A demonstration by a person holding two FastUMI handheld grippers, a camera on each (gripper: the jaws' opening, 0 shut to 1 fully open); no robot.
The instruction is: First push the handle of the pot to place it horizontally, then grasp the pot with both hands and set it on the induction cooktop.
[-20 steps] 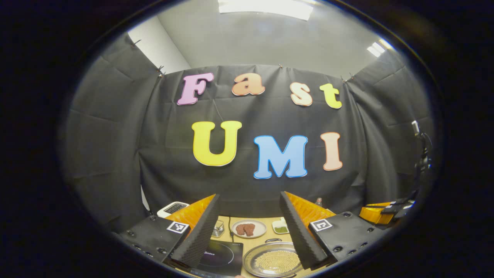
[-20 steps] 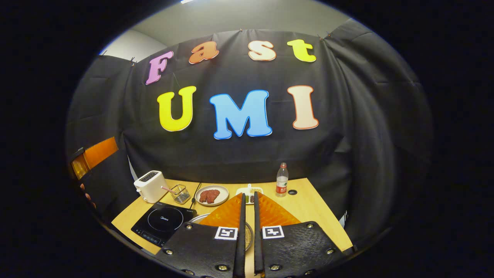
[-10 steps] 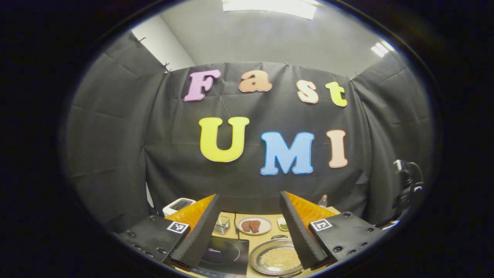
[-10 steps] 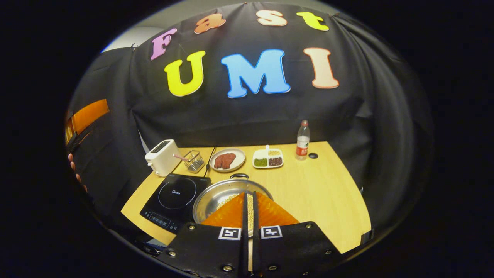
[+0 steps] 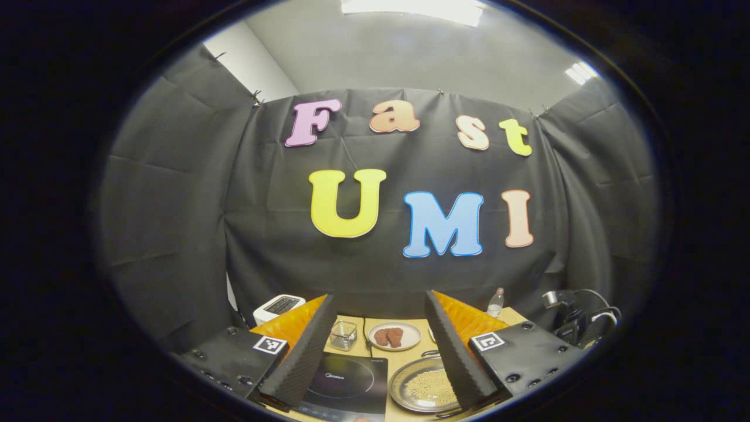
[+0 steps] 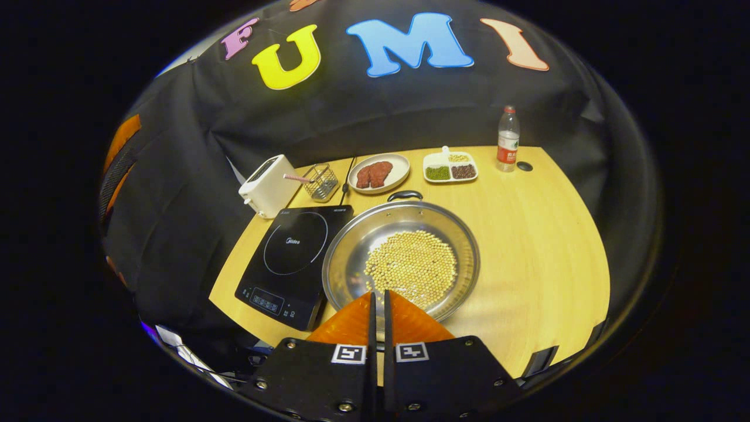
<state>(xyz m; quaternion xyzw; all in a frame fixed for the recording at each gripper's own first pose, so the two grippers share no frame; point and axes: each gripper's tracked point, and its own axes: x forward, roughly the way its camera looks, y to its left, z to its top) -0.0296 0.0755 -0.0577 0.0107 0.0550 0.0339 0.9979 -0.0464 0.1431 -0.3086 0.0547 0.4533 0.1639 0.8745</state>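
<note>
A wide steel pot (image 6: 401, 258) holding yellow beans sits on the wooden table (image 6: 545, 234), just right of the black induction cooktop (image 6: 293, 255). One dark loop handle (image 6: 405, 194) shows on its far rim; the near rim is hidden behind my right gripper (image 6: 378, 300). That gripper hovers above the pot's near edge, shut with nothing between its fingers. In the left gripper view, my left gripper (image 5: 379, 295) stands wide open and raised, with the cooktop (image 5: 345, 384) and the pot (image 5: 425, 384) low between its fingers.
Along the table's back stand a white toaster (image 6: 266, 186), a wire basket (image 6: 321, 181), a plate of meat (image 6: 378, 173), a divided dish (image 6: 450, 170) and a water bottle (image 6: 507, 139). Black cloth walls close in the back and left sides.
The right gripper view has tipped down, so the whole pot and table now show. The left gripper has swung slightly left; the pot sits farther right in its view.
</note>
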